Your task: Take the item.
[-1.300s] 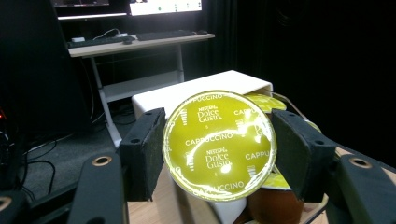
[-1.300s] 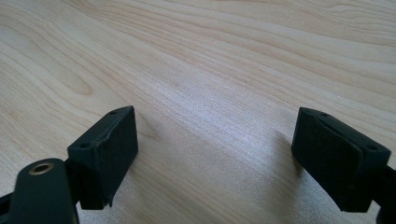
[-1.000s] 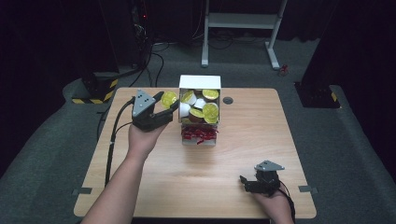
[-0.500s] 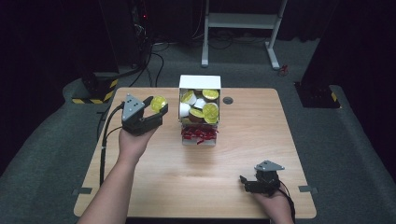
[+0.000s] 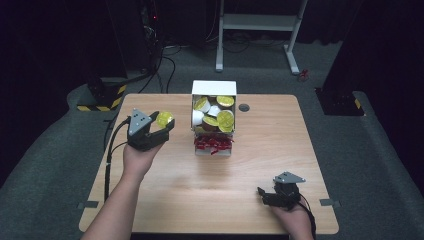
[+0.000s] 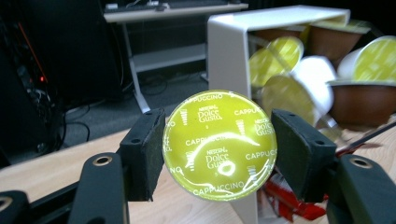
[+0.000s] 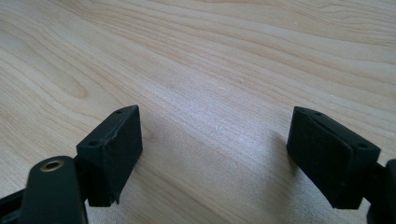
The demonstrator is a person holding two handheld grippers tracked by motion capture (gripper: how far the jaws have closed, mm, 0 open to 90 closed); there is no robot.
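- Claw on my left (image 5: 161,125) clamps one round yellow-green foil-lidded coffee capsule (image 6: 219,144), lifted beside the white capsule box (image 5: 214,88).
- Right claw (image 5: 268,196) rests wide, empty, on the wooden bench (image 5: 190,185).
- I judge many capsules remain boxed.

Both black grippers (image 5: 148,131) (image 5: 281,192) carry grey three-cornered plates, trailing cables and padded jaws.
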